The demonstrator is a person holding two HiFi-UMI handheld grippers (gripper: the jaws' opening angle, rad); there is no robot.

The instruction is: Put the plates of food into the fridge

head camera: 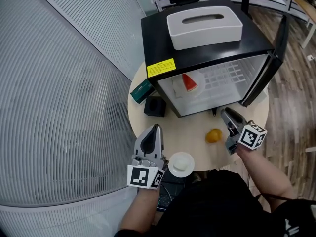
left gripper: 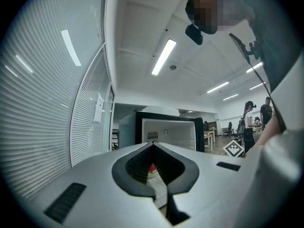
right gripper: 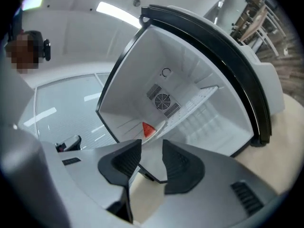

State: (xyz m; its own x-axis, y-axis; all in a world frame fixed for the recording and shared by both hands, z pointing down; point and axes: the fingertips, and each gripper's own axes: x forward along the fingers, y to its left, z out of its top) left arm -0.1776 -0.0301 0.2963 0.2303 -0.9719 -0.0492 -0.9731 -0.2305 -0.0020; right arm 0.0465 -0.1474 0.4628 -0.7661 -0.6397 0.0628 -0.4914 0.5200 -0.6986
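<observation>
**One plate in, one out**

Head view: shows watermelon plate [head camera: 189, 85] inside open fridge [head camera: 158, 33], plate of white food [head camera: 181, 164] on tabletop [head camera: 192, 127] just beside left tongs [head camera: 157, 128].
Left gripper view: finds left tongs closed, empty.
Right gripper view: finds right tongs [right gripper: 152, 144] slightly parted, empty, facing fridge.

No print is legible (yellow label [head camera: 161, 68] on fridge [head camera: 158, 33] too small).

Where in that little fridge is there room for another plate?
In the fridge, the wire shelf is bare on the right, between the plate with the red slice and the open door. The left side is taken. On the table, the strip before the fridge is free beside the orange fruit.
</observation>
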